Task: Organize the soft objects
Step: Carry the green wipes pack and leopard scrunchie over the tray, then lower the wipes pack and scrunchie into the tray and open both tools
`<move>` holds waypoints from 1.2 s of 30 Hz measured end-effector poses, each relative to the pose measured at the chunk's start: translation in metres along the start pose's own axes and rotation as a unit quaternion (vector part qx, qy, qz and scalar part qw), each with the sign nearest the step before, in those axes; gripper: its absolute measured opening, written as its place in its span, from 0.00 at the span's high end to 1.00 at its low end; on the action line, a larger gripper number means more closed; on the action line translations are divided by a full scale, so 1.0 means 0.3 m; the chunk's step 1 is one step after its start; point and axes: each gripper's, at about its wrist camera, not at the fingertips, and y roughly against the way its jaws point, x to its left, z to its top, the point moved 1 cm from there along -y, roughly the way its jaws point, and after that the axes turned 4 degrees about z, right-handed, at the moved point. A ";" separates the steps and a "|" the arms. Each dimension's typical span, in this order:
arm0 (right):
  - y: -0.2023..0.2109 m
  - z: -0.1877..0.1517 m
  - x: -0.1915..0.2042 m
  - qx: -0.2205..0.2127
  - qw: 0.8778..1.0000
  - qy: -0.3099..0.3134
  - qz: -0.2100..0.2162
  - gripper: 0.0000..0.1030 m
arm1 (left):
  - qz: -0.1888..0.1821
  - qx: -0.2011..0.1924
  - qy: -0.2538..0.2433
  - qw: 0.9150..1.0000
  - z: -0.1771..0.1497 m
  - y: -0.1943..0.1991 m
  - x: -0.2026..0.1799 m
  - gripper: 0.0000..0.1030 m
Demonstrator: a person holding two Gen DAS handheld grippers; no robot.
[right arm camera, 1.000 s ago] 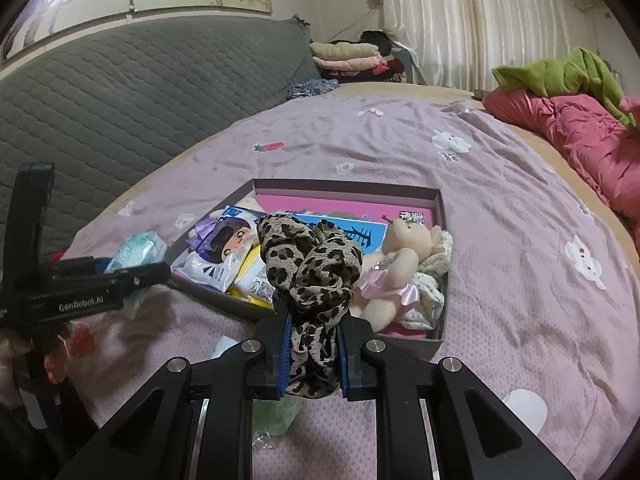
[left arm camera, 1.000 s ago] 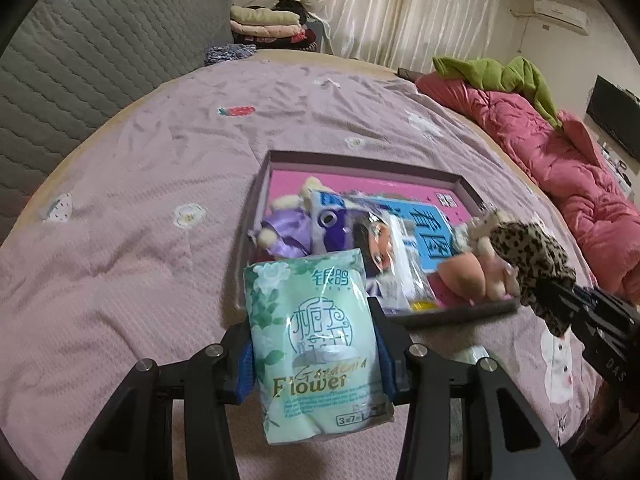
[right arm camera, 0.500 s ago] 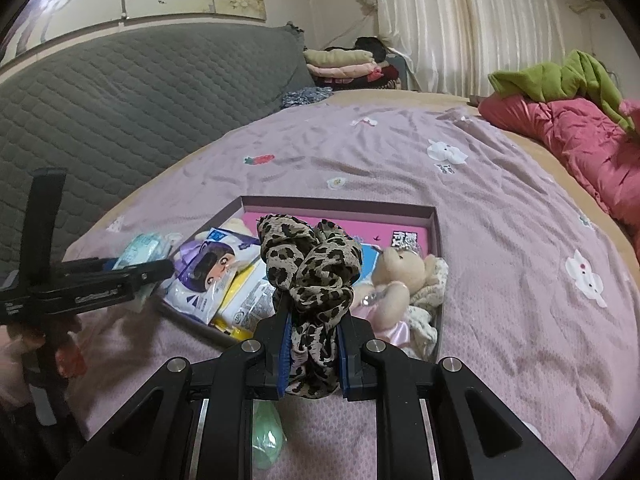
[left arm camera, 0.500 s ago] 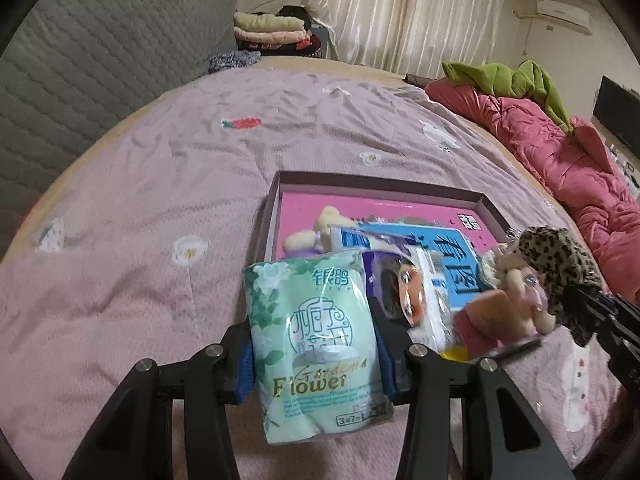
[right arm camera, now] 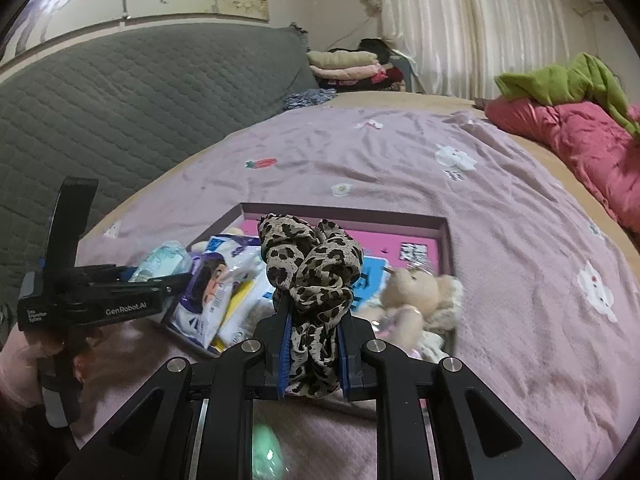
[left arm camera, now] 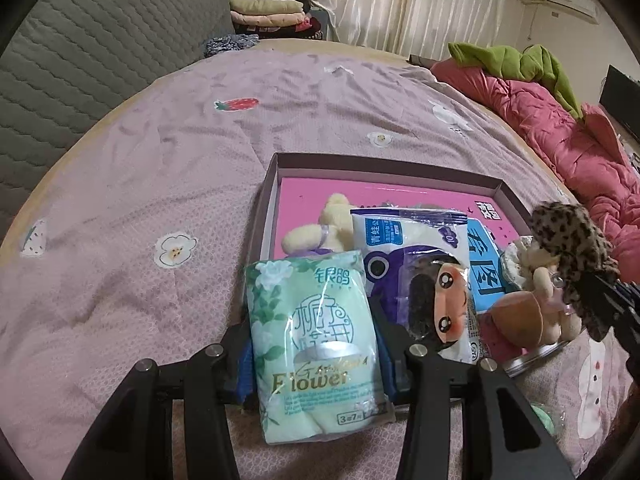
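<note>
Lilac bedding (left arm camera: 168, 168) dotted with flower and strawberry patches spreads across a bed, a grey quilted headboard (left arm camera: 80, 40) behind it and a pink quilt (left arm camera: 560, 132) heaped beyond the box's right side. Seen from the left wrist, the left gripper (left arm camera: 316, 344) is clamped on a pale green tissue pack (left arm camera: 312, 332), held upright just in front of the shallow cardboard box (left arm camera: 272, 200) that lies on the bedding. Inside the box lie a cream plush toy (left arm camera: 320, 228), a cartoon-printed wipes pack (left arm camera: 424, 272) and a small doll (left arm camera: 536, 308) at the box's near right corner. Over that corner hangs a leopard-print scrunchie (left arm camera: 568, 248).

From the right wrist, the right gripper (right arm camera: 314, 344) is pinched tight on the scrunchie (right arm camera: 312, 276), which stands up between its blue pads (right arm camera: 285, 344) above the near edge of the box (right arm camera: 446, 240). A beige teddy (right arm camera: 416, 296) lies in the box's near right corner and the wipes pack (right arm camera: 216, 292) in its near left corner. At the box's left side the left gripper (right arm camera: 168, 276) holds the tissue pack (right arm camera: 164, 260), its handle gripped by a hand (right arm camera: 24, 364). Folded clothes (right arm camera: 348, 66) are stacked beyond the bed's far end, next to pale curtains (right arm camera: 472, 20).
</note>
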 end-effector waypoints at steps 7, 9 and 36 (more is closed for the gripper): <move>-0.075 -0.010 0.068 0.018 0.999 0.026 0.022 0.82 | 0.002 0.002 -0.003 1.000 0.001 -0.002 -0.003 0.54; -0.092 -0.018 0.081 0.026 0.999 0.033 0.027 0.81 | 0.003 0.001 -0.005 1.000 0.000 -0.001 -0.007 0.54; -0.189 -0.069 0.102 0.046 0.997 0.066 0.002 0.72 | 0.004 0.004 -0.011 1.000 -0.002 -0.002 -0.010 0.53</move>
